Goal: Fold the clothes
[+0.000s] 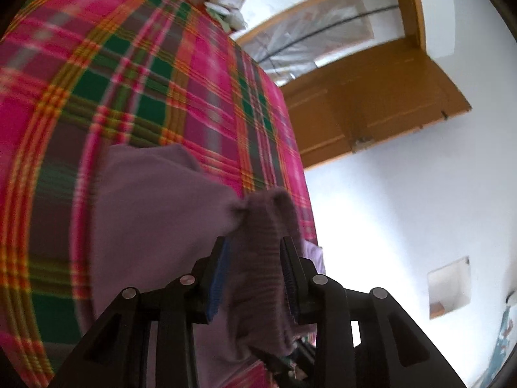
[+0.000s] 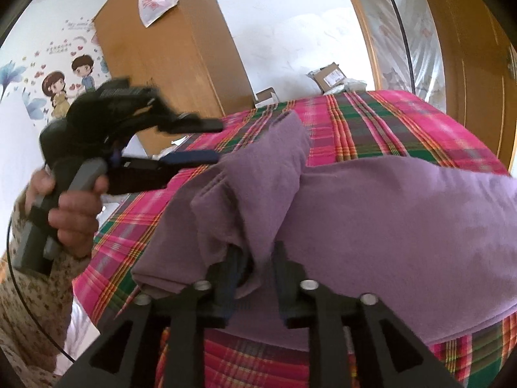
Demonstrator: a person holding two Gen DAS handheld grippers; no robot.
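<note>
Purple garment (image 2: 387, 220) lies on the plaid-covered bed (image 2: 404, 123). Left gripper (image 1: 255, 258) jaws clamp its ribbed cuff (image 1: 265, 245); right gripper (image 2: 255, 258) jaws apparently pinch a fold, contact partly hidden.

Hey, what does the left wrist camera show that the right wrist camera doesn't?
Only the left wrist view shows the ribbed cuff of the purple garment between the left gripper fingers, plus a wall niche. Only the right wrist view shows the person's hand holding the other gripper, the cartoon wall stickers, and the right gripper in cloth. Both share the garment, plaid bedspread and wooden door.
</note>
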